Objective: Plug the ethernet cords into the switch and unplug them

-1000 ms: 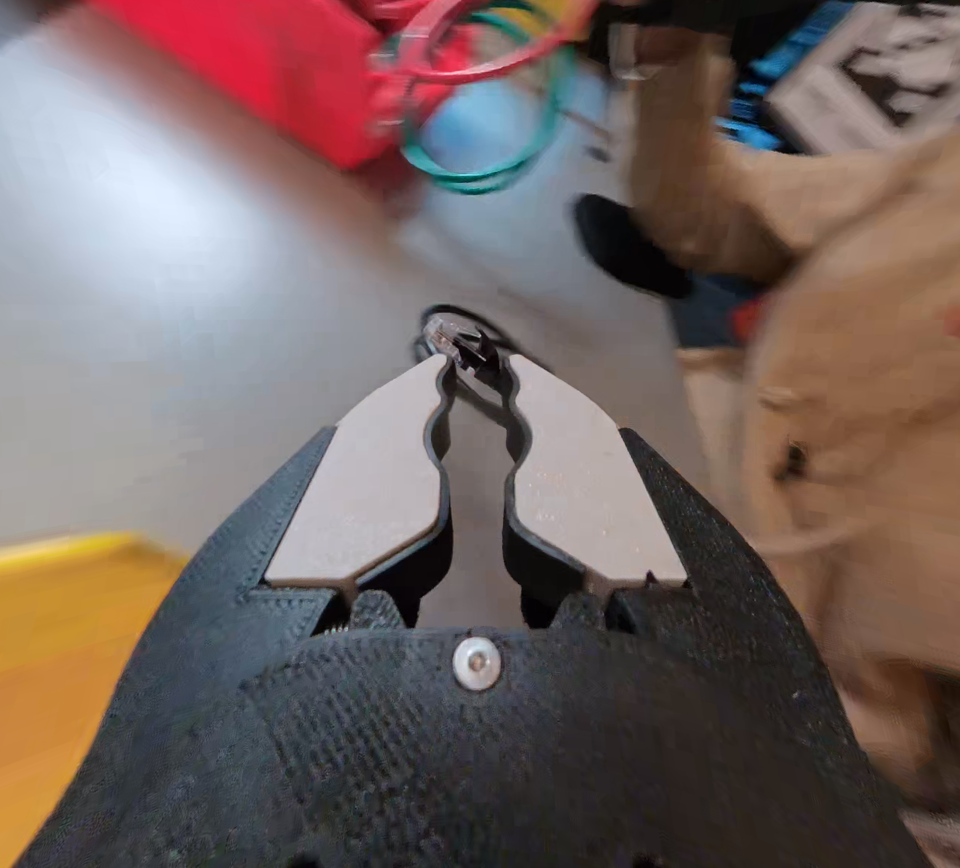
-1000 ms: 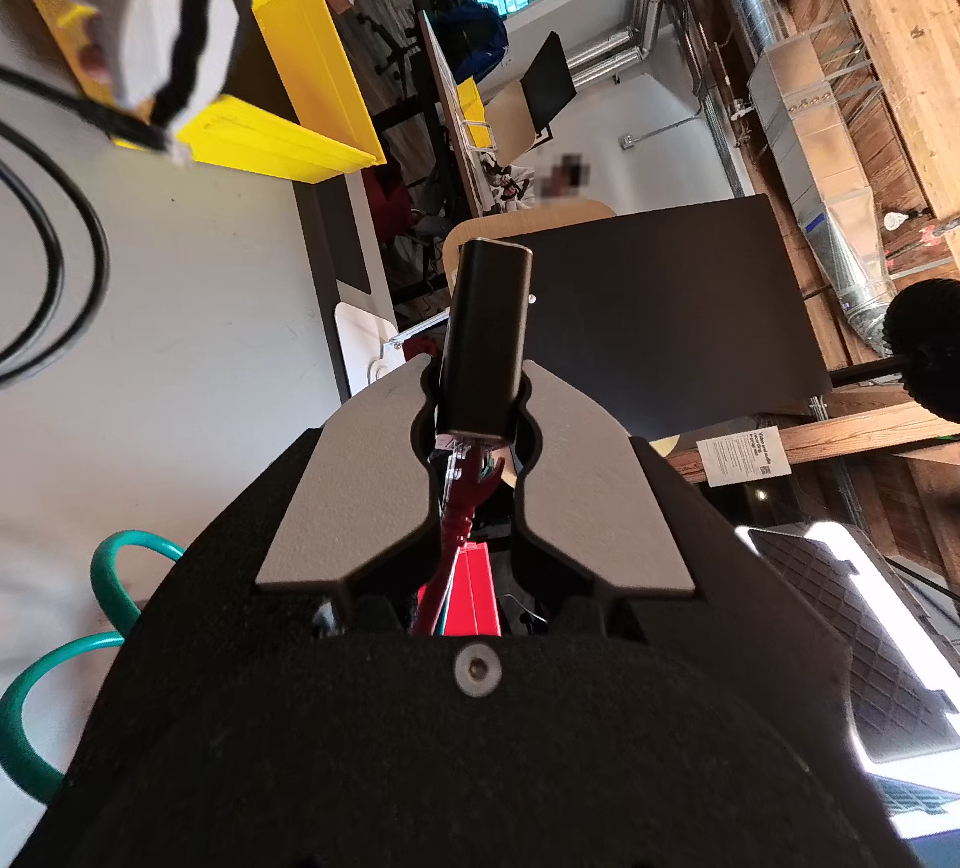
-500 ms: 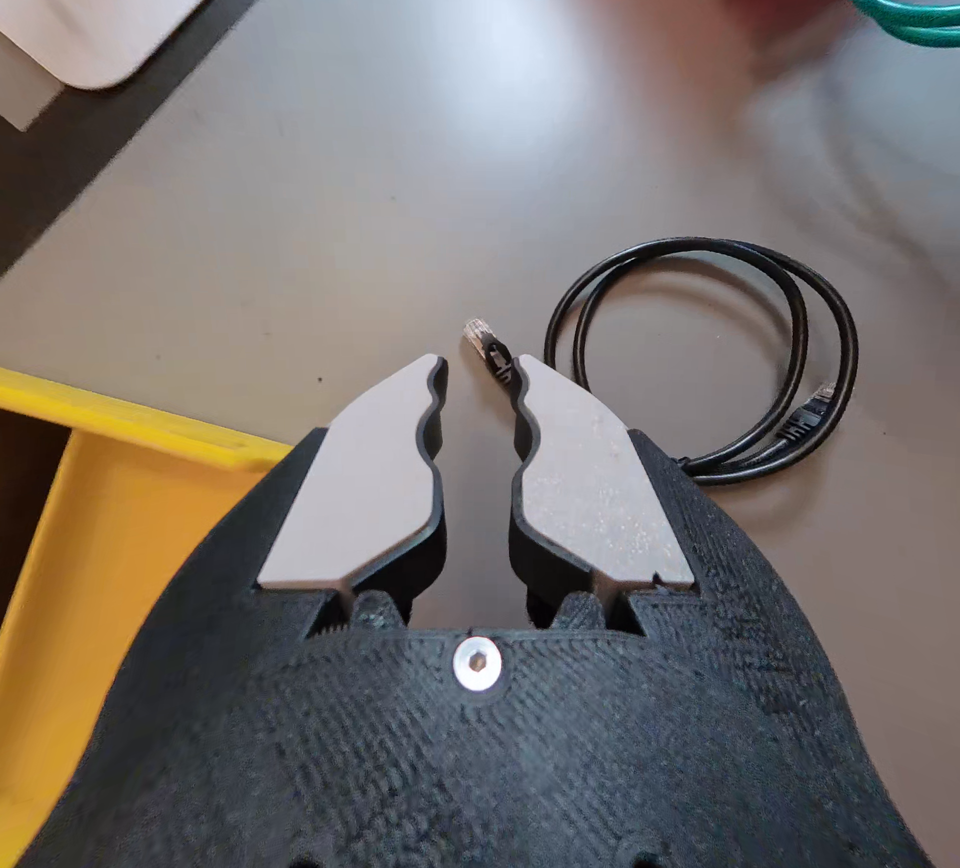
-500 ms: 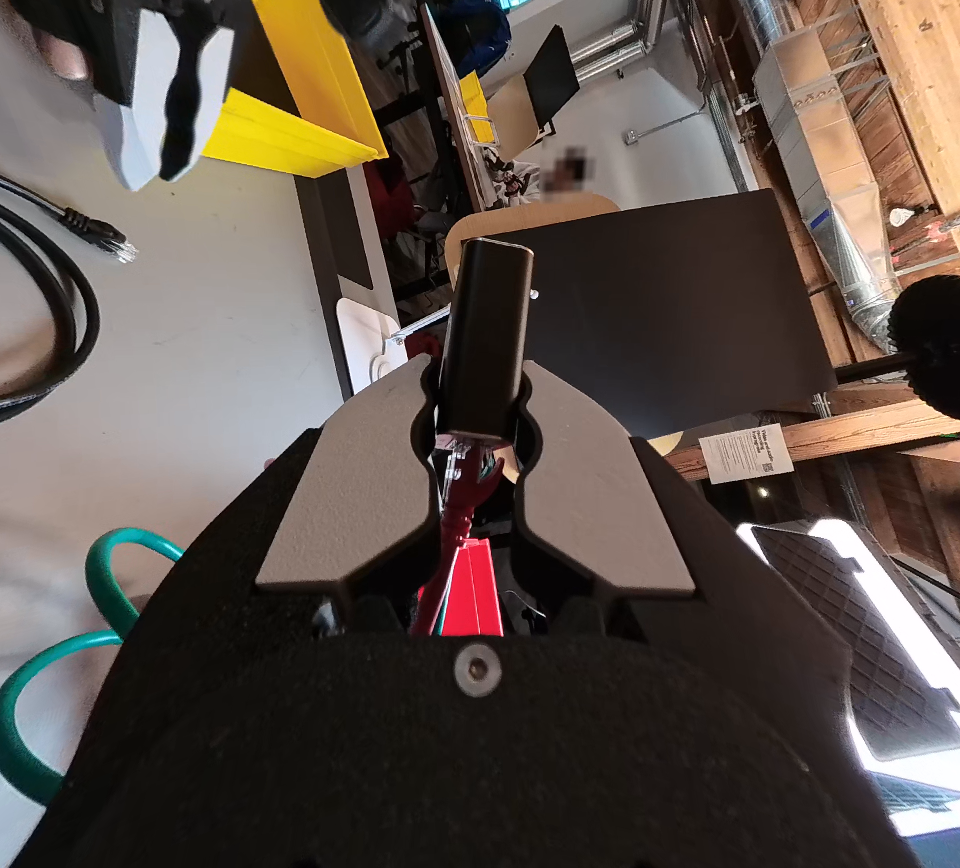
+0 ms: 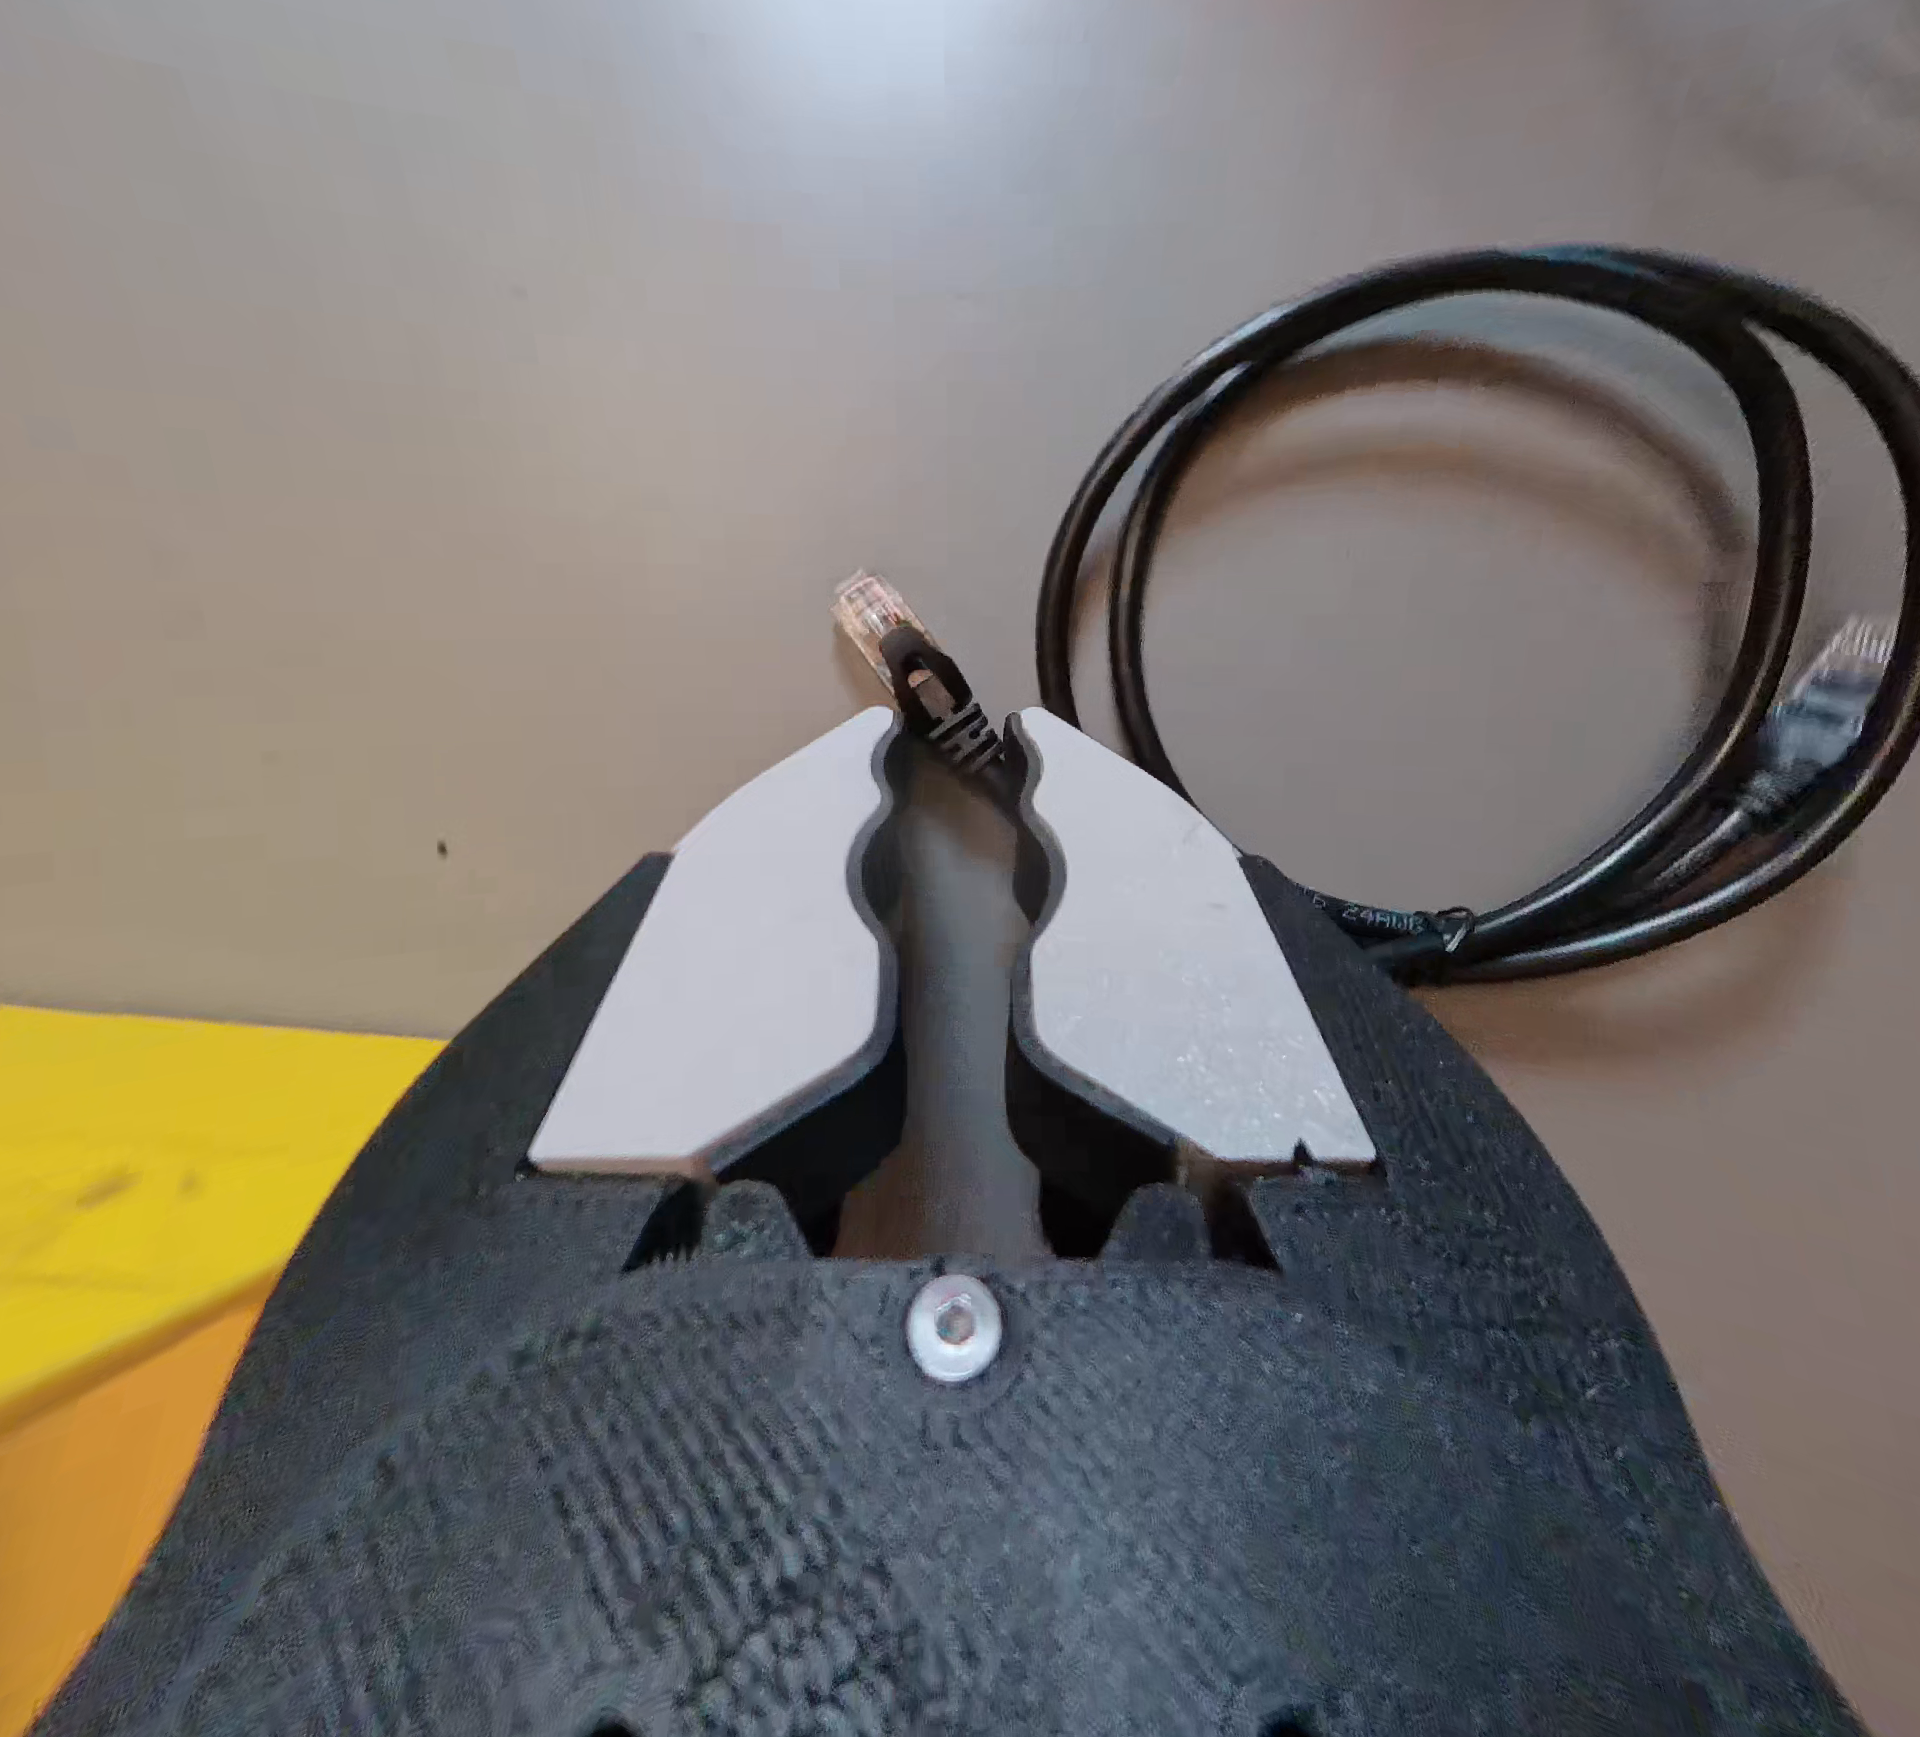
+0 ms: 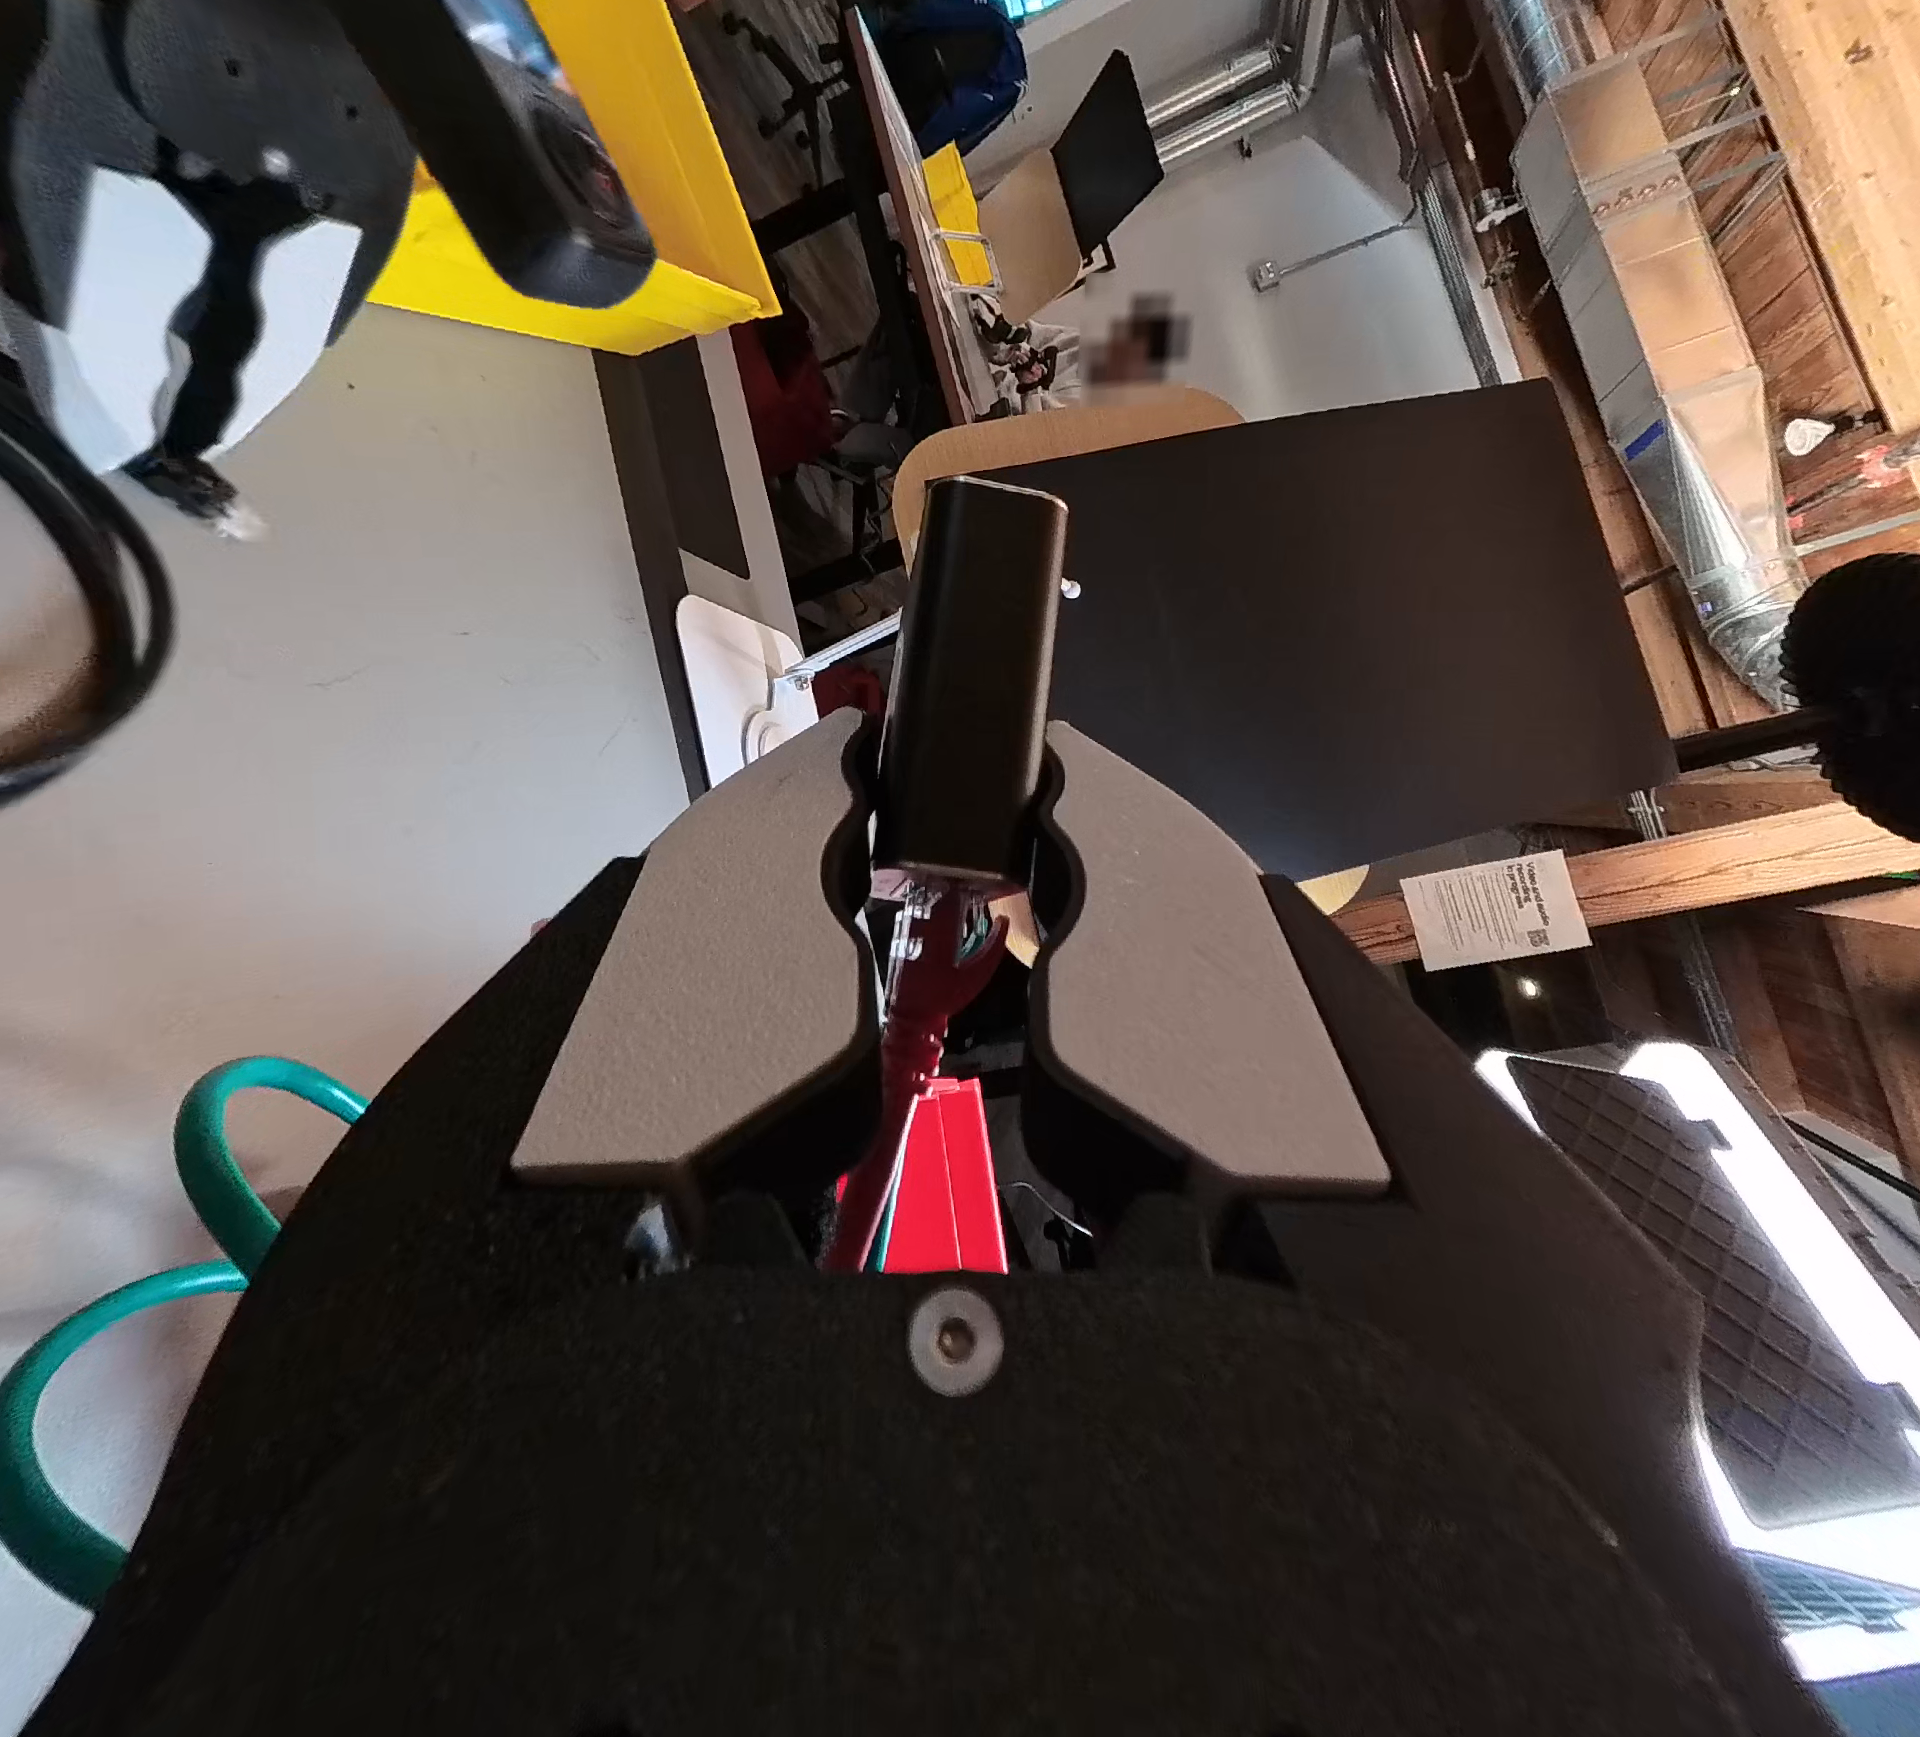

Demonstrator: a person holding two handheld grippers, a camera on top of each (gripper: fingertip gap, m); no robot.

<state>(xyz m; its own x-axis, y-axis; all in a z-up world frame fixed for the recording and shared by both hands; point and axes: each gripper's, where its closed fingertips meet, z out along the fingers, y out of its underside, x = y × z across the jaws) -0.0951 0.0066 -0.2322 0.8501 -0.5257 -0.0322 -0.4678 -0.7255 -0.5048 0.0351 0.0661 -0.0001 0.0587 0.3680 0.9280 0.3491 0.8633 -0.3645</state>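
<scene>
In the left wrist view, my left gripper (image 5: 956, 726) is low over the grey table (image 5: 520, 233). Its tips are closed on the boot of a black ethernet cord (image 5: 1455, 461), just behind the clear plug (image 5: 868, 622). The cord's coil and second plug (image 5: 1849, 659) lie on the table to the right. In the right wrist view, my right gripper (image 6: 961, 742) is shut on the small black switch (image 6: 971, 648) and holds it up in the air. A red cord (image 6: 920, 1001) and a green one are plugged into its near end. My left gripper (image 6: 208, 160) shows at the upper left.
A yellow bin (image 5: 156, 1168) sits at the table's edge beside my left gripper, and it also shows in the right wrist view (image 6: 644, 160). Green cord loops (image 6: 218, 1157) lie on the table. A red box (image 6: 951, 1168) is below the right fingers. An open laptop (image 6: 1714, 1375) is at the right. Spacing between my two grippers at the tips: around 25 centimetres.
My left gripper held the black plug in the air, then let it lie on the table. It has now come down and closed on the boot. The right gripper has not moved.
</scene>
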